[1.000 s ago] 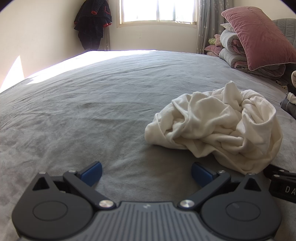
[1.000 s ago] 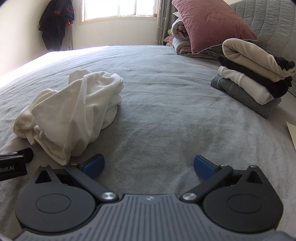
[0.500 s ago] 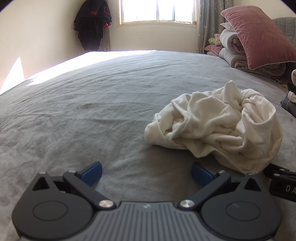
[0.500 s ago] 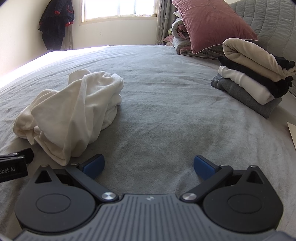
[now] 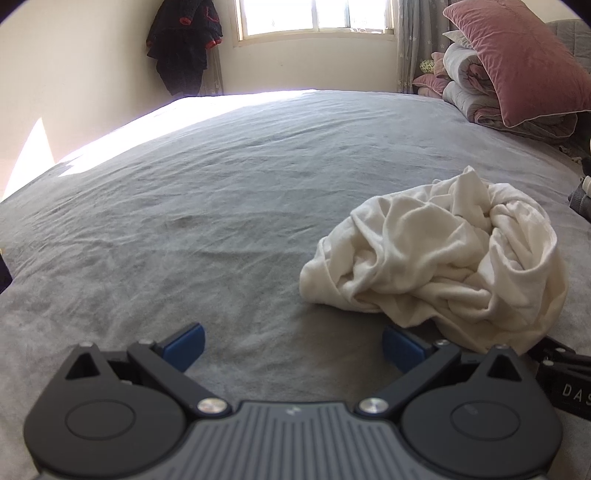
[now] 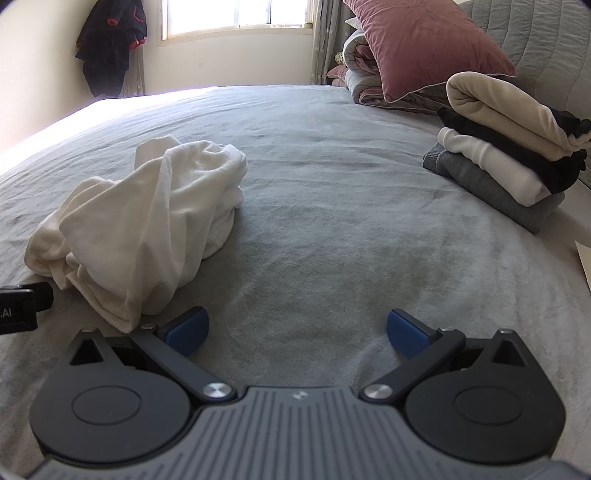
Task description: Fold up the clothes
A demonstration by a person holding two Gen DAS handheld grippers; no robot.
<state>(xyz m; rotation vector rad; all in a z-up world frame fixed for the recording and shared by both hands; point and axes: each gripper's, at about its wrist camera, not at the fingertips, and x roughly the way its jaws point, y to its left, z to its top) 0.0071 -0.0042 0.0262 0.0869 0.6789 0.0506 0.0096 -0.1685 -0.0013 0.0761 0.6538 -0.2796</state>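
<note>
Both grippers I am steering sit low over the grey bedspread [image 5: 221,206] with their blue-tipped fingers spread wide and nothing between them. My left gripper [image 5: 293,345] has bare sheet in its gap; its right fingertip [image 5: 400,347] lies just beside the near edge of the crumpled white garment [image 5: 436,266], and I cannot tell whether it touches the cloth. My right gripper [image 6: 297,332] is equally wide apart, and its left fingertip [image 6: 186,330] sits close under the drooping hem of the same garment [image 6: 147,225], again too close to call contact. So the white garment lies unfolded in a heap on the bed, between the two grippers and a little ahead of them.

From the left wrist I see the garment's wrinkled, bunched side, a long stretch of sunlit sheet and the black body of the other gripper at the right edge. Only the right wrist shows the stack of folded clothes [image 6: 506,158], beige on black on white on grey, well apart from the heap near the quilted headboard [image 6: 535,33]. Each view catches the pink pillow [image 6: 424,40], the window [image 5: 314,16] and the dark clothing hanging in the corner [image 5: 184,40].
</note>
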